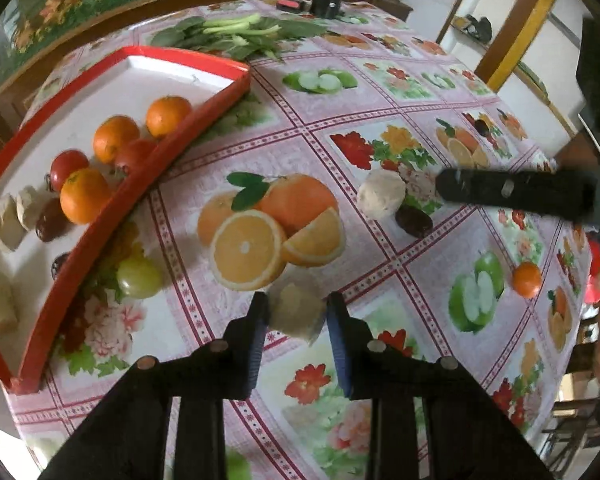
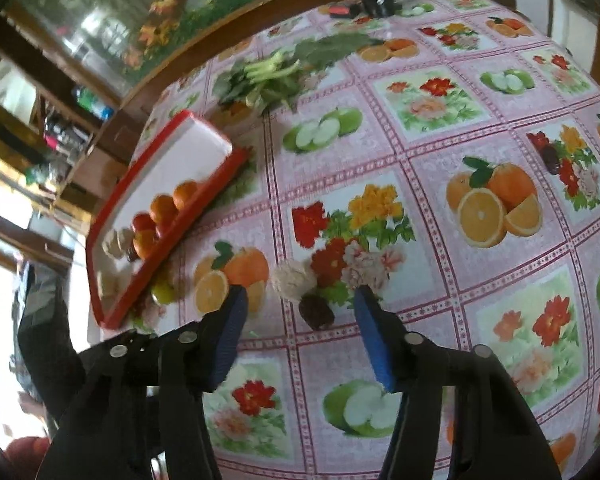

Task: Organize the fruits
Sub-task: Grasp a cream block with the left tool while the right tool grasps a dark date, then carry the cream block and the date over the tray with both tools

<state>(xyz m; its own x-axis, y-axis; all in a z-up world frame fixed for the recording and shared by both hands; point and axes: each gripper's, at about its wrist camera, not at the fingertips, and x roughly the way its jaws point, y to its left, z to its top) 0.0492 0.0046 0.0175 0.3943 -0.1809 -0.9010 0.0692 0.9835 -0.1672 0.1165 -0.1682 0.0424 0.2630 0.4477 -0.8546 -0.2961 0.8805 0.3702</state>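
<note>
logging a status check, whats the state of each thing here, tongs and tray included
left tongs: closed on a pale lump
right tongs: open, holding nothing, above a dark date
red tray: partly filled
oranges: in the tray
green tomato: loose on the tablecloth beside the tray
small orange: loose on the tablecloth

A red tray with a white floor [image 1: 132, 196] sits at the left of the table. In it lie round orange oranges [image 1: 85, 195], shiny red tomatoes [image 1: 69, 163], pale lumpy chunks [image 1: 5, 222] and dark brown dates [image 1: 49, 220]. A yellow-green tomato [image 1: 139, 278] rests on the cloth, touching the tray's outer wall. One pale lumpy ball [image 2: 293, 279] lies mid-table, touching a dark brown date [image 2: 317, 311]. Another pale chunk [image 1: 297, 312] lies nearer. A small orange [image 1: 527, 279] sits well apart, to the right.
</note>
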